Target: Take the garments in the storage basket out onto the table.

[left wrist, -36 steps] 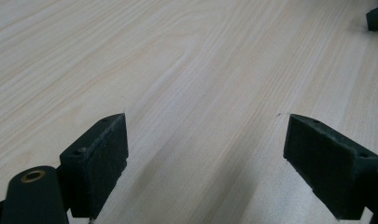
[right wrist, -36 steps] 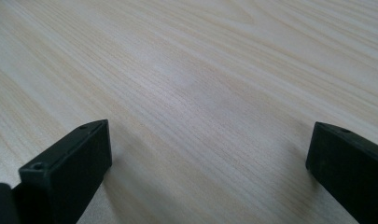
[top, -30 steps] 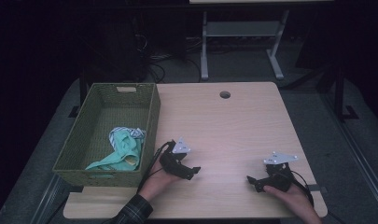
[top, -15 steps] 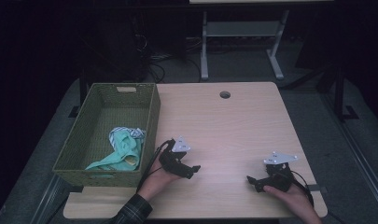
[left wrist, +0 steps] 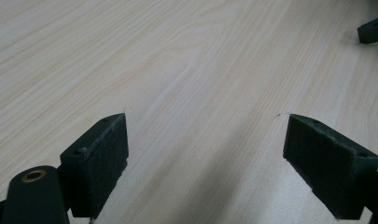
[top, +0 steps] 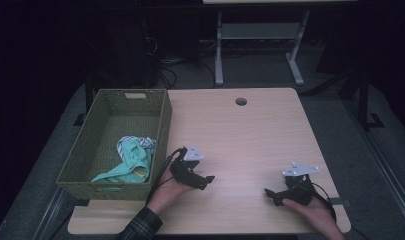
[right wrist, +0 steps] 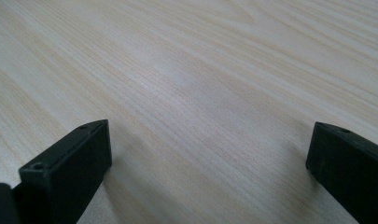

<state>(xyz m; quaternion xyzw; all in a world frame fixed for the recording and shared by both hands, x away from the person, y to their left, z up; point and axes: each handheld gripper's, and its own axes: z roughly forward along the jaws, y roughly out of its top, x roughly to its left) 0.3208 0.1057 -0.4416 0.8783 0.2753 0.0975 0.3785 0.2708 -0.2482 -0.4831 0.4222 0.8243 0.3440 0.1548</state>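
A crumpled mint-green cloth with a striped white piece point(top: 131, 159) lies in the near right corner of the woven olive-green rectangular basket point(top: 92, 149), which sits at the left edge of the pale wooden table point(top: 245, 135). The left gripper point(top: 202, 181) rests on the tabletop just beside the basket's right wall, apart from the cloth and pointing away from it toward the table's middle. Its jaws stand wide apart with only bare wood between them. The right gripper point(top: 270, 194) lies near the table's front right, well apart from the basket, jaws likewise spread wide and holding nothing.
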